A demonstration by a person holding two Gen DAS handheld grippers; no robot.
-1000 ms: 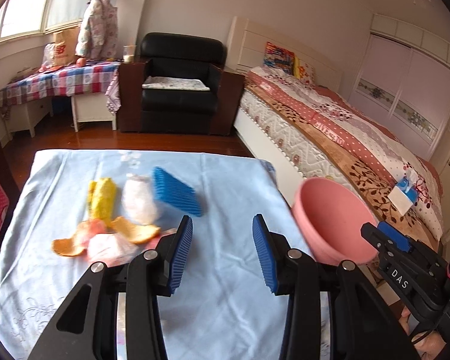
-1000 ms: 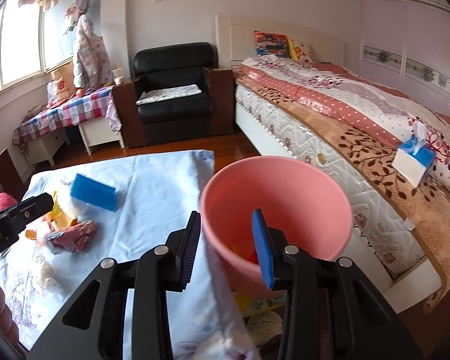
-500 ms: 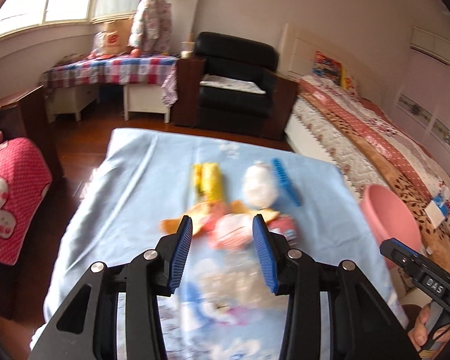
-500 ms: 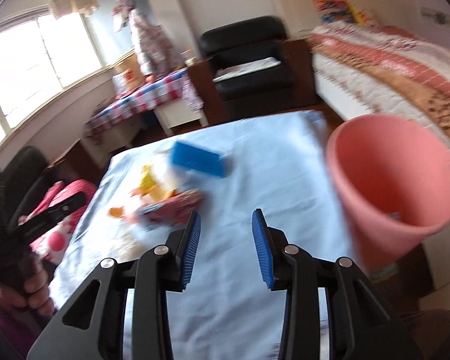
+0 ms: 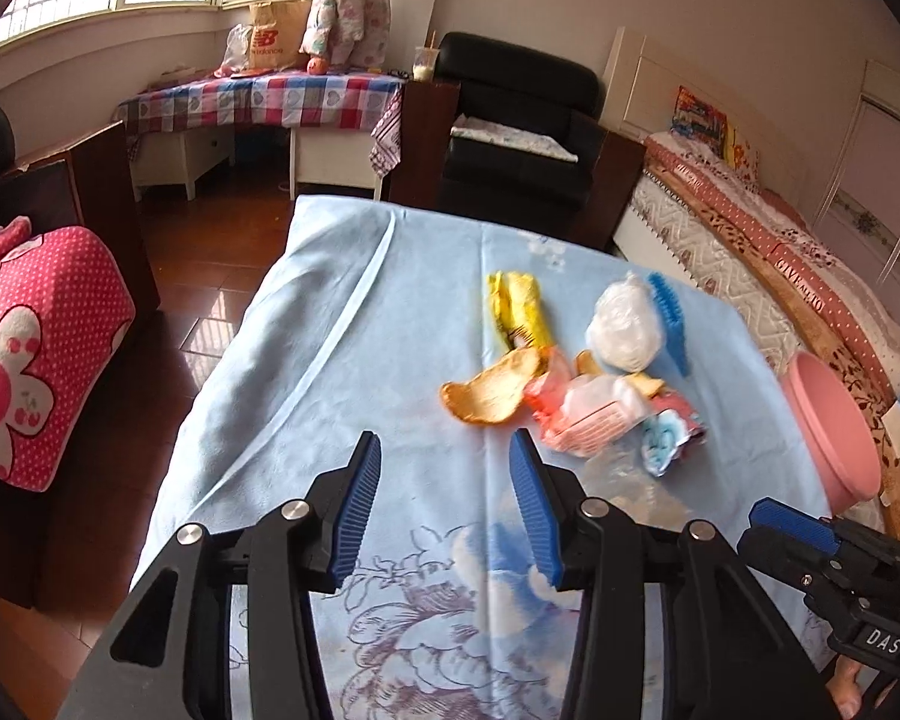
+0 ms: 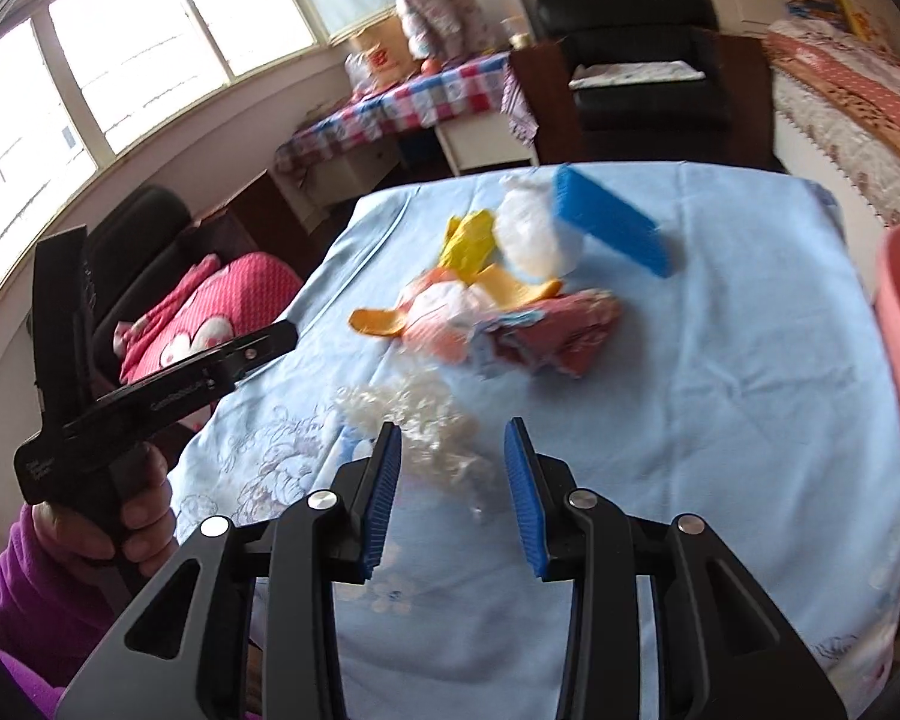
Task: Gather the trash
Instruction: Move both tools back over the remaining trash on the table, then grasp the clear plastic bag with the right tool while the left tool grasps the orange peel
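A heap of trash lies on the light blue tablecloth (image 5: pixel 342 372): orange peel (image 5: pixel 491 394), a yellow wrapper (image 5: pixel 519 306), a white plastic bag (image 5: pixel 624 324), a pink packet (image 5: pixel 588 414) and clear crumpled plastic (image 6: pixel 426 420). A blue brush (image 6: pixel 609 228) lies at the heap's far side. The pink bin (image 5: pixel 834 426) stands at the table's right edge. My left gripper (image 5: pixel 444 504) is open and empty, near and left of the heap. My right gripper (image 6: pixel 453 480) is open and empty, just above the clear plastic.
A red polka-dot cushion (image 5: pixel 24 348) sits on a seat to the left. A black armchair (image 5: pixel 516 132), a checked side table (image 5: pixel 258 102) and a bed (image 5: pixel 768 264) lie beyond the table. The table's right edge drops off by the bin.
Both grippers swung left, away from the bin and toward the trash heap. The right gripper moved from the bin's rim to the clear plastic. Both stayed open.
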